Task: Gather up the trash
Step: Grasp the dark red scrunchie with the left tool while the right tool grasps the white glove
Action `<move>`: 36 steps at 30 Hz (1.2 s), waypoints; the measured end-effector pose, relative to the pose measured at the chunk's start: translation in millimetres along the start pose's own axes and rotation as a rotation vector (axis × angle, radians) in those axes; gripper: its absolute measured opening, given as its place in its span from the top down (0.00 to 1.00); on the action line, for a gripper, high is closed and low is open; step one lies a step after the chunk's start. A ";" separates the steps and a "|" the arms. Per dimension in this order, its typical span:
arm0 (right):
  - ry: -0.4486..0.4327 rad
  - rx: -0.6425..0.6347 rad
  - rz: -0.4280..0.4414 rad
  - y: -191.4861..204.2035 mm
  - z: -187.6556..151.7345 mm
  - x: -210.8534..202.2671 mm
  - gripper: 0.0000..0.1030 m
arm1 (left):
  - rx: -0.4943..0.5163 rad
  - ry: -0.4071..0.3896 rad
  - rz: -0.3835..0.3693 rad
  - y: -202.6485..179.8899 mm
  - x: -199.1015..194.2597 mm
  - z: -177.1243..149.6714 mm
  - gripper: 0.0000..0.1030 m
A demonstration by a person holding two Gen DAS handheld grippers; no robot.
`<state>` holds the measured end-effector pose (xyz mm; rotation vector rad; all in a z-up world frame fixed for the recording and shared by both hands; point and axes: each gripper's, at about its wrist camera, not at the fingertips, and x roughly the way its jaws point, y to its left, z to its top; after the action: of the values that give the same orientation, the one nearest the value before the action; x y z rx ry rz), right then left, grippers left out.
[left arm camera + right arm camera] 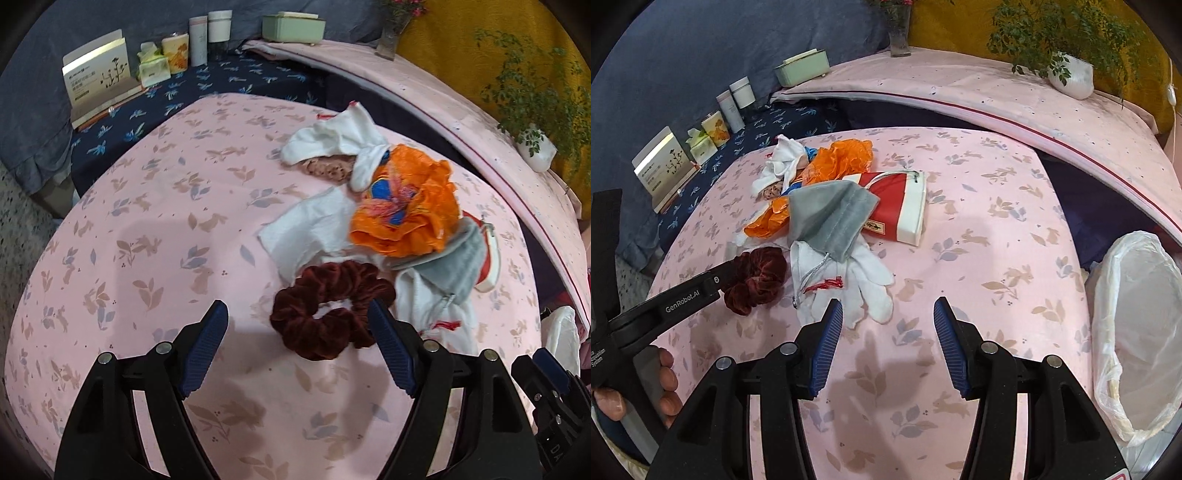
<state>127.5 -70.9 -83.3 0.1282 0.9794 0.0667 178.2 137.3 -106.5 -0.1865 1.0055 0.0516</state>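
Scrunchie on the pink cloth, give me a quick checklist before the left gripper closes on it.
1. Left gripper fingers open: ok.
2. Dark red scrunchie fully between them: not ok, it sits toward the right finger.
3. Scrunchie free of the white glove: ok, lies beside it.
4. Right gripper empty and apart from the scrunchie: ok.
5. Lined bin open: ok.
6. Fingers touching the scrunchie: cannot tell.

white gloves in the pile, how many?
2 clearly visible. One white glove lies flat at the pile's near edge, under the grey pouch. Another is bunched at the far end beside the orange plastic bag. More white fabric shows underneath; others may be hidden.
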 end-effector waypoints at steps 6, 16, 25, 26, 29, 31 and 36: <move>0.029 -0.020 0.003 13.5 4.0 27.1 0.51 | -0.006 0.036 -0.005 3.4 19.0 1.2 0.28; 0.081 -0.038 -0.022 21.5 4.8 64.2 0.61 | 0.013 0.075 -0.029 -4.9 38.7 3.7 0.45; 0.097 -0.080 -0.012 24.0 -3.7 65.1 0.89 | 0.045 0.088 -0.050 -16.1 30.0 -4.8 0.85; 0.092 -0.078 -0.009 23.3 -4.7 62.0 0.90 | 0.046 0.091 -0.055 -17.0 27.8 -6.6 0.85; 0.074 -0.074 0.003 20.2 -7.0 49.2 0.91 | 0.051 0.085 -0.064 -20.0 17.9 -11.3 0.86; 0.053 -0.074 0.007 18.6 -6.9 37.8 0.91 | 0.059 0.076 -0.075 -23.7 8.9 -13.6 0.86; -0.029 -0.059 0.022 9.7 -1.4 -1.4 0.91 | 0.094 0.039 -0.105 -37.6 -17.6 -15.8 0.87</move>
<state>125.6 -61.4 -81.6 0.0854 0.9461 0.1134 160.4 98.3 -95.0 -0.1549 1.0337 -0.0953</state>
